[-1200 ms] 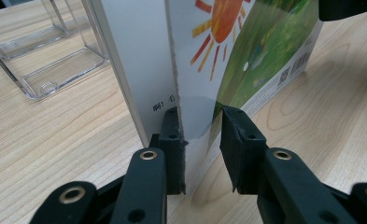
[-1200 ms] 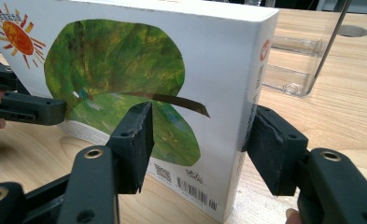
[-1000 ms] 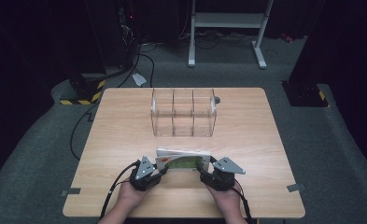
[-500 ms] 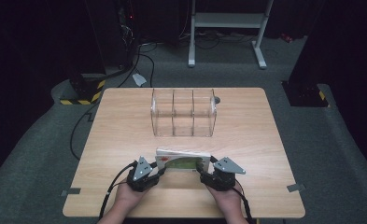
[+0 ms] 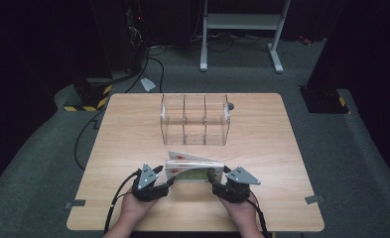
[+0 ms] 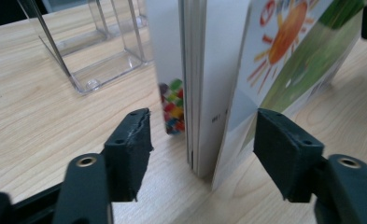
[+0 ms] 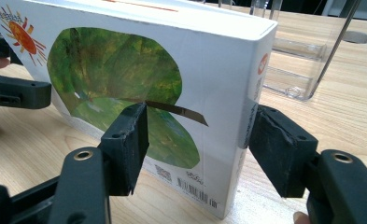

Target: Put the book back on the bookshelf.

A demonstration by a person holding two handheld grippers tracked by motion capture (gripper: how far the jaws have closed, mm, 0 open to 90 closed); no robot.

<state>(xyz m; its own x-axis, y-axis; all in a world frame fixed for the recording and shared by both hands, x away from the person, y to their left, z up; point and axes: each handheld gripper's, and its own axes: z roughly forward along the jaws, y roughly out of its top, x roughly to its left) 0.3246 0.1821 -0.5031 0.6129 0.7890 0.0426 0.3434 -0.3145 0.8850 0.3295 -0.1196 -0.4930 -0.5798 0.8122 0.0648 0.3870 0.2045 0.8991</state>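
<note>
A: Which step is this?

B: Getting a hold, I'd say. Two picture books [image 5: 192,167] stand on edge near the front of the wooden surface [image 5: 133,134], one at a slant against the other. The left tongs [image 5: 163,182] are at their left end, the right tongs [image 5: 213,178] at their right end.

A: Are the tongs gripping yet?

B: Not the left ones. In the left gripper view the left tongs [image 6: 197,147] are spread wide, with the page edges of the books [image 6: 209,74] standing between the jaws and a gap on both sides. The right tongs [image 7: 197,140] straddle the spine corner of the green-leaf book [image 7: 139,93]: one pad sits in front of the cover, the other against the spine, but whether they press on it I cannot tell.

A: And where would the books go?

B: Most likely into the clear three-slot organizer [image 5: 195,119], which stands empty toward the far edge of the surface, well apart from the books.

A: So what does the next move call for?

B: Both pairs closing evenly on the two ends, so the leaning book does not slide away. Then a level lift and a carry forward, keeping the books upright to line up with a slot.
</note>
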